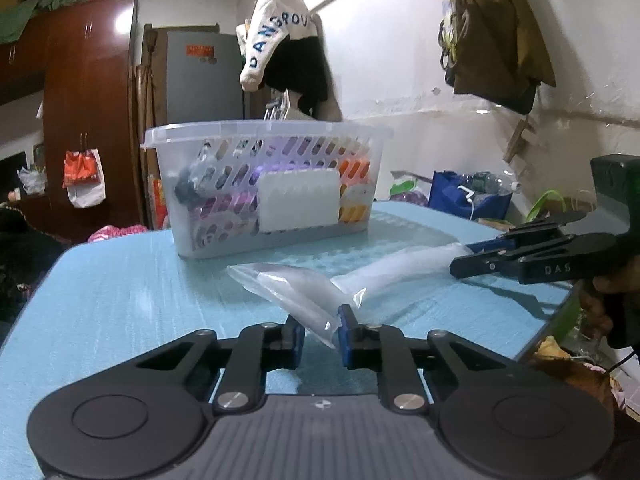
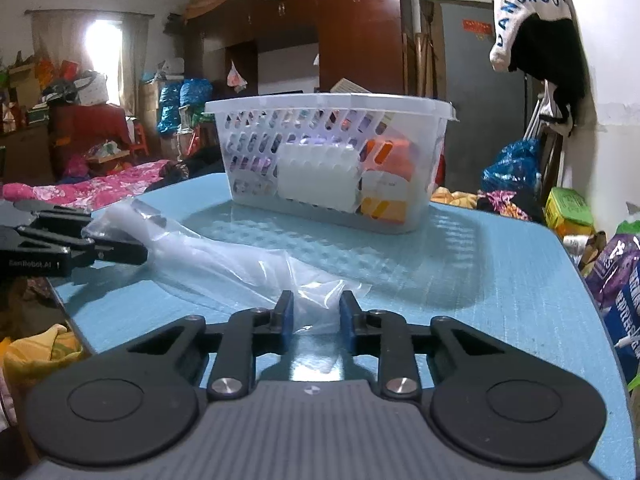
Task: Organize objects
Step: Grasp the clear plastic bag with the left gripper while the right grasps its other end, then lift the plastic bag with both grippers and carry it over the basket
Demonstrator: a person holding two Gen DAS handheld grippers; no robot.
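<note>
1. A blue table [image 1: 120, 288] holds a clear plastic basket [image 1: 268, 136] with slotted walls; the basket is the landmark here.
2. Inside the basket lie purple, orange and white packets; what they are cannot be made out through the slots.
3. A clear plastic bag [image 1: 304, 292] lies on the table in front of the basket, on the near side, apart from the basket wall. It is long and crumpled, stretched across between the two tools.
4. The left gripper [image 1: 320, 330] is at the end of the bag farthest from the basket in its own view. Its blue pads are closed on a corner of the bag, with the thin plastic pinched between them.
5. The right gripper [image 2: 316, 316] grips the other end of the bag, also on the near side of the basket. Its jaws are drawn together on a bunched fold of plastic, which fills the narrow space between the pads.
6. In the left wrist view the right gripper shows from the side, right of the basket and lower, with the bag running into its tips and a hand [image 1: 600, 304] behind it.
7. In the right wrist view the left gripper [image 2: 140, 254] shows left of the basket, its tips at the bag.
8. A dark wooden wardrobe [image 1: 88, 92] stands behind the basket, and a white cloth with blue letters [image 1: 276, 40] hangs above it.
</note>
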